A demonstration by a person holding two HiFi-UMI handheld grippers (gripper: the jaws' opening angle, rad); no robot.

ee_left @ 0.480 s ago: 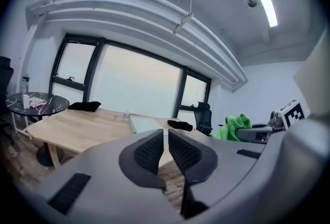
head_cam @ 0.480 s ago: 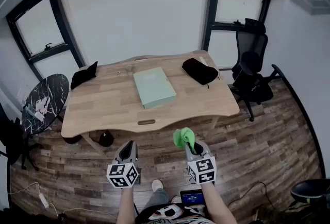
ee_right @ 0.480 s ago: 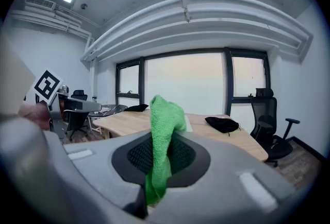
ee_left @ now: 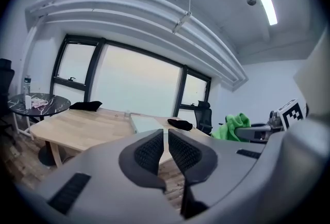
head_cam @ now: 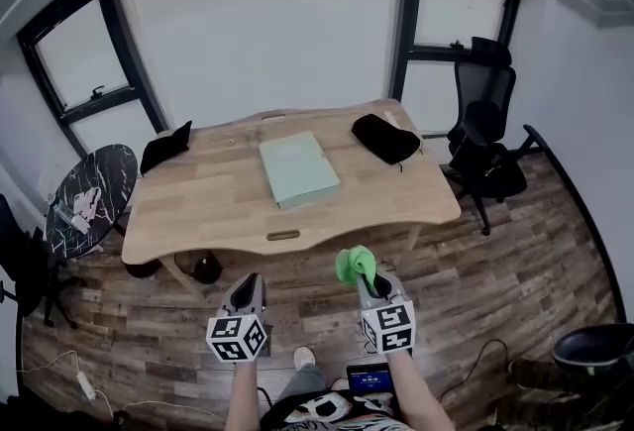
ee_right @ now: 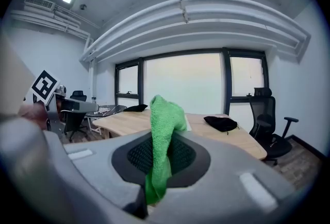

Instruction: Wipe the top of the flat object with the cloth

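Holding the green cloth (ee_right: 165, 115), your right gripper (ee_right: 161, 153) has both jaws clamped on its lower part, and the upper part stands up in a bunch above the pads. Your left gripper (ee_left: 166, 151) carries nothing: its jaws are drawn almost together, with only a thin slit between the pads. Both grippers hang side by side over the wood-plank floor (head_cam: 515, 251), short of the near edge of the wooden table (head_cam: 198, 196) and not touching it. The flat object (head_cam: 297, 168), pale green and rectangular, lies flat near the middle of the tabletop, well apart from the cloth. A black item (head_cam: 384, 137) rests towards the table's far right corner and another (head_cam: 164, 146) at its far left; they may be soft pouches, but you cannot confirm this from these views. A black office chair (head_cam: 483, 142) stands right of the table, and a small round dark table (head_cam: 84, 196) stands left.
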